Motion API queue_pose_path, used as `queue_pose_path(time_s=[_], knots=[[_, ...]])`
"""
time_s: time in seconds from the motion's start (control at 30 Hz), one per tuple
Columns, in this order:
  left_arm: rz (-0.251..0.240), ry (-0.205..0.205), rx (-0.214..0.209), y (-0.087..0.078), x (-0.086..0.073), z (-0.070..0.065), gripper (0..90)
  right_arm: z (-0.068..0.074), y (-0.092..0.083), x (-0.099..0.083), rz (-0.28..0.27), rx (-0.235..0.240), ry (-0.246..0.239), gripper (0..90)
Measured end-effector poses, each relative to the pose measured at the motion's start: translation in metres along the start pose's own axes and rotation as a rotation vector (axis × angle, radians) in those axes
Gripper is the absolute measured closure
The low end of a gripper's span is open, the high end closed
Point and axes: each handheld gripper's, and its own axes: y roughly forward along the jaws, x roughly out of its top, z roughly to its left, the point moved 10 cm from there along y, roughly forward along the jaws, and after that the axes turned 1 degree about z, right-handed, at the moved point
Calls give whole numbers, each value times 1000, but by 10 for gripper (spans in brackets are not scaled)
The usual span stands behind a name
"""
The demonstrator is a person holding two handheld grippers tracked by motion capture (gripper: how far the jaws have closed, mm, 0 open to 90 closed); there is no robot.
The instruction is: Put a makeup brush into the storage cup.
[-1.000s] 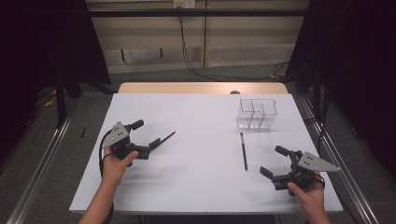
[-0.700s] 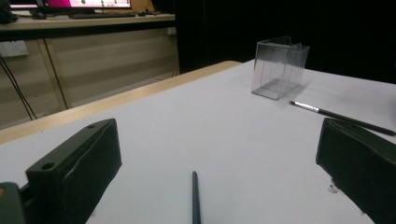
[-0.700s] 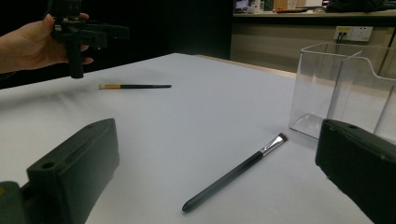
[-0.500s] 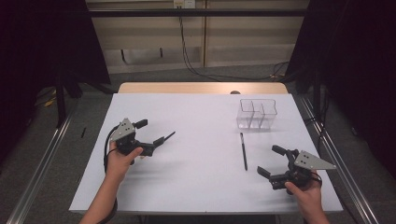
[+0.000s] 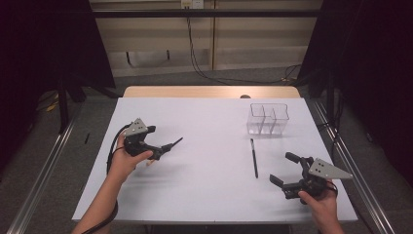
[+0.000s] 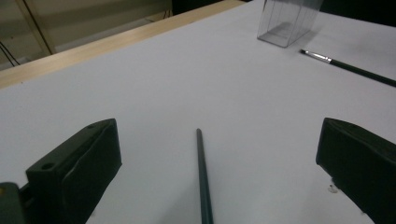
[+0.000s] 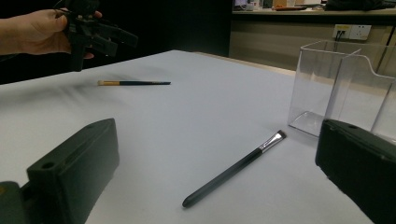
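- White sheeting covers the table [image 5: 209, 131]; in the high view the left gripper [image 5: 158, 142] sits over a dark-handled brush [image 5: 168, 146] at the left side, and only the handle tip pokes out past it.
- Seen from the left gripper view, that brush's handle [image 6: 203, 182] runs up between the two black jaws, which stand wide apart and touch nothing; the bristle end is out of frame.
- From the right gripper view the same brush [image 7: 134, 83] lies flat on the table, pale bristles towards the left, with the left gripper [image 7: 95, 35] raised above and beside it.
- Right gripper [image 5: 285, 169] is likewise spread open and empty, near the front right edge.
- A second brush [image 7: 233, 168] lies ahead of it, bristles pointing at the clear plastic organiser [image 7: 345, 91]; its silver ferrule is plain here, but not from above.
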Motion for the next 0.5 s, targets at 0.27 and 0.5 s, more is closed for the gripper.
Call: queue_pose_path(time_s=[0.27,0.5], knots=[[151,2,-6,6,-9,2,0,0,-3,0,3,-3,0,0],[278,-9,-7,8,-19,4,0,0,-3,-1,7,-1,-4,0]])
